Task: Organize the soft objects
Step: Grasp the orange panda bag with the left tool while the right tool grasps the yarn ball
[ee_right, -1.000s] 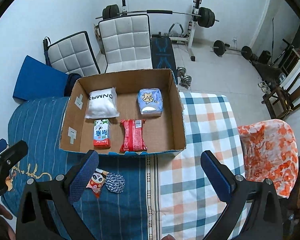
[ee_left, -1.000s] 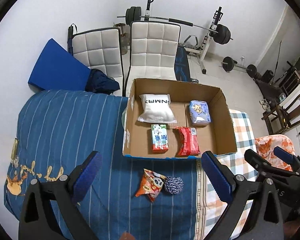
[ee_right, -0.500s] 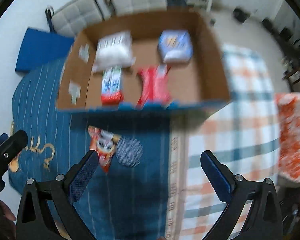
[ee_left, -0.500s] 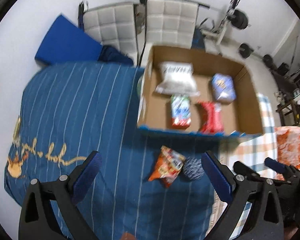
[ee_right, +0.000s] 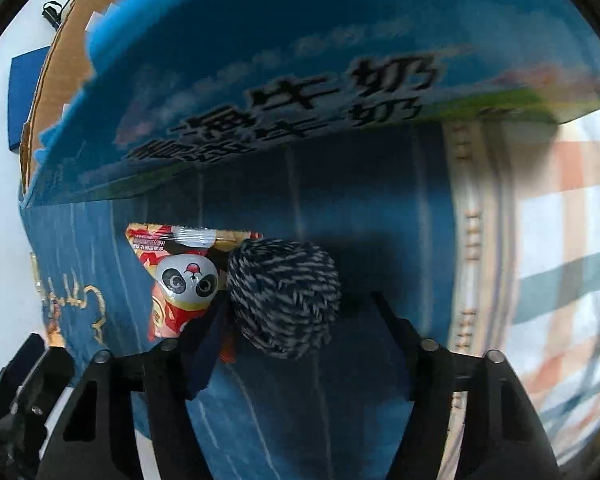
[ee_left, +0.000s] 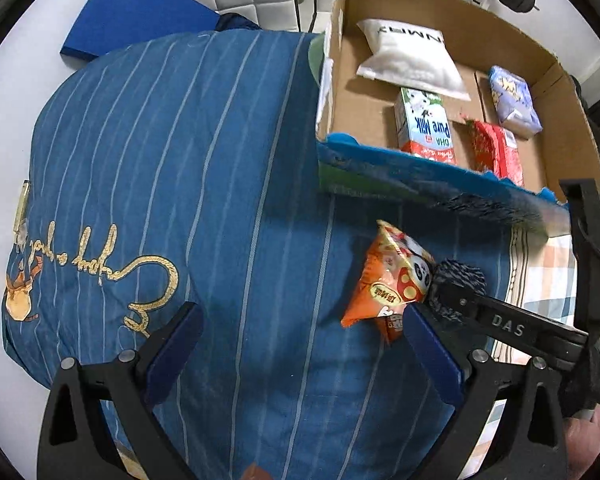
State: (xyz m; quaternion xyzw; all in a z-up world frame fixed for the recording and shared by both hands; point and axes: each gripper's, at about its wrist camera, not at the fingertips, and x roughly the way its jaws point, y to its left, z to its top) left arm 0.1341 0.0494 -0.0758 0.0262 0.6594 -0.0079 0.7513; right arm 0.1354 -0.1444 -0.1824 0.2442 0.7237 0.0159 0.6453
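Two open tongs: right gripper (ee_right: 296, 320) straddling blue-white round yarn ball (ee_right: 284, 298), empty; left gripper (ee_left: 300, 332) idle, empty. Close gently, clear of orange foil snack bag (ee_right: 180, 280) touching ball.

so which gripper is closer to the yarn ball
Right. The right gripper has its open fingers on either side of the yarn ball; the left gripper is open over the blue bedding, off to the ball's left.

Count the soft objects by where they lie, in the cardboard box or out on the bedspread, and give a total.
In the cardboard box: 4 (white pillow pack, milk carton, red packet, blue tissue pack)
On the bedspread: 2 (panda snack bag, yarn ball)
Total: 6
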